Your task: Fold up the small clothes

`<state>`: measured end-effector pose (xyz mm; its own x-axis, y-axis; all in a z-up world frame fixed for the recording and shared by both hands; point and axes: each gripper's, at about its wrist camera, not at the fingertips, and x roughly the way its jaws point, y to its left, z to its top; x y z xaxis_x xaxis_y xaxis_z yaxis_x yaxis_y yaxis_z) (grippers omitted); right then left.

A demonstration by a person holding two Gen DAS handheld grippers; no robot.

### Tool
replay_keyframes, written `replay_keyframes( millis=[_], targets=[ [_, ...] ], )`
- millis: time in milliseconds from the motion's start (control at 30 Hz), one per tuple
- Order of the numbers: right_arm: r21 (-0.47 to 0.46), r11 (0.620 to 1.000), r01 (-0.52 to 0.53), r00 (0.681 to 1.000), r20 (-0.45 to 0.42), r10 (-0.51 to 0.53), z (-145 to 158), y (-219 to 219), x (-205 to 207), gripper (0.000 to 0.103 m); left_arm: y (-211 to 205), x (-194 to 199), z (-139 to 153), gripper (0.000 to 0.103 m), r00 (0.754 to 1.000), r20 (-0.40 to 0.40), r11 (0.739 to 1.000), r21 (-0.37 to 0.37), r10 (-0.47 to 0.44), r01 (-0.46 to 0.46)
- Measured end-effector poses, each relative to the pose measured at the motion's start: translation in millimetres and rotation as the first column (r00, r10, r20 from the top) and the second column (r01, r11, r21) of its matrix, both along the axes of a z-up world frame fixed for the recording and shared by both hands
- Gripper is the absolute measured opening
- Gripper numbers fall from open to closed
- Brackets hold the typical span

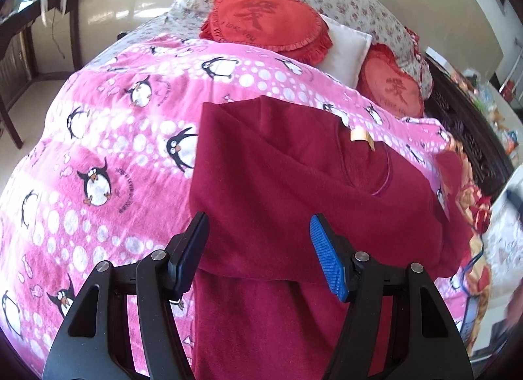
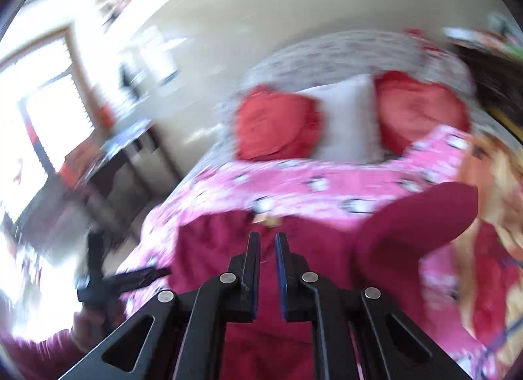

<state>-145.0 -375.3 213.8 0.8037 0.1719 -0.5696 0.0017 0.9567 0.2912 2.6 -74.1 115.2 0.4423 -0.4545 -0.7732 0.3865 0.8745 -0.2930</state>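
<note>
A large dark Chinese character is printed on each red cushion (image 1: 266, 17) (image 1: 392, 92). Small curved lettering is seen on both and beside the blanket's penguins (image 1: 94, 182), too small to be read.

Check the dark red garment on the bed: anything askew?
Yes. The dark red fleece garment on the pink penguin blanket is partly folded; in the right wrist view one sleeve sticks out sideways, unfolded.
</note>
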Motion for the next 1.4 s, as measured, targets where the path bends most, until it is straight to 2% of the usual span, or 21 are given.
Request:
replay_keyframes(
  millis=[100,133,200,333,400,433,500,567,633,733,800,867,900,933,1000,1100,1167,1233,1300,1367,1400],
  targets=[
    [-0.124,0.986,-0.111,0.985,-0.143,0.093,-44,56,29,0.008,4,2,-2,0.064,1.000,-0.031,1.000,-0.008,0.004,-0.004],
    [-0.147,0.980,-0.137,0.971,-0.215,0.104,-64,68,35,0.008,4,1,-3,0.064,0.999,-0.032,1.000,-0.004,-0.001,0.001],
    [-0.163,0.978,-0.128,0.961,-0.266,0.081,-82,72,31,0.008,3,-1,-2,0.064,1.000,-0.015,1.000,0.009,-0.016,0.016],
    [-0.153,0.986,0.069,0.970,-0.220,-0.102,-83,24,4,0.014,-1,-1,-6,0.064,1.000,0.002,0.999,0.030,-0.029,0.029],
    [-0.161,0.966,0.203,0.954,-0.189,-0.232,-76,-10,-4,0.033,-4,0,-12,0.064,1.000,-0.018,1.000,0.019,-0.024,0.024],
    [-0.186,0.948,0.258,0.940,-0.176,-0.291,-72,-24,-3,0.050,-5,0,-14,0.064,0.999,-0.029,1.000,0.012,-0.021,0.021],
    [-0.206,0.922,0.327,0.922,-0.146,-0.359,-65,-47,5,0.052,-7,0,-18,0.064,0.999,-0.046,1.000,0.002,-0.020,0.021],
    [-0.183,0.919,0.349,0.914,-0.152,-0.377,-62,-61,19,0.052,-11,-3,-22,0.064,0.998,-0.054,1.000,0.010,-0.029,0.030],
    [-0.175,0.932,0.319,0.915,-0.201,-0.351,-71,-71,44,0.052,-15,-4,-23,0.064,0.998,-0.058,0.999,0.025,-0.040,0.042],
    [-0.198,0.930,0.309,0.886,-0.297,-0.357,-101,-86,84,0.052,-16,-6,-20,0.064,0.997,-0.052,0.998,0.034,-0.051,0.052],
    [-0.159,0.935,0.318,0.873,-0.336,-0.354,-112,-99,88,0.034,-13,-8,-15,0.064,0.998,-0.028,0.998,0.037,-0.054,0.055],
    [-0.016,0.937,0.349,0.891,-0.305,-0.337,-106,-114,74,0.011,-6,-7,-11,0.064,0.999,0.006,0.998,0.049,-0.046,0.046],
    [0.031,0.932,0.360,0.899,-0.278,-0.338,-97,-116,66,0.011,-3,-5,-10,0.064,0.999,0.013,0.998,0.055,-0.037,0.037],
    [0.037,0.930,0.366,0.908,-0.235,-0.348,-85,-114,58,0.008,1,-2,-9,0.064,1.000,0.011,0.998,0.054,-0.026,0.026],
    [0.046,0.950,0.308,0.943,-0.146,-0.299,-54,-95,43,0.007,10,4,-7,0.064,1.000,-0.002,1.000,0.024,-0.003,0.004],
    [0.052,0.983,0.175,0.982,-0.080,-0.171,-25,-56,38,0.007,23,12,0,0.064,0.999,-0.001,0.999,-0.027,0.045,-0.045],
    [0.032,0.998,0.062,0.998,-0.035,-0.061,-11,-20,38,0.007,31,14,4,0.064,0.997,-0.002,0.995,-0.065,0.071,-0.071],
    [0.045,0.998,-0.036,0.999,-0.002,0.036,-14,16,40,0.007,35,17,3,0.064,0.996,-0.019,0.993,-0.083,0.086,-0.087],
    [0.075,0.992,-0.103,0.993,-0.054,0.107,-37,41,47,0.012,35,17,1,0.064,0.996,-0.037,0.993,-0.081,0.079,-0.082],
    [0.061,0.990,-0.130,0.978,-0.158,0.138,-63,57,51,0.036,32,15,-2,0.064,0.997,-0.040,0.995,-0.066,0.066,-0.069],
    [0.047,0.991,-0.123,0.973,-0.193,0.129,-73,60,49,0.039,30,14,-3,0.064,0.998,-0.039,0.996,-0.062,0.056,-0.059]
  ],
)
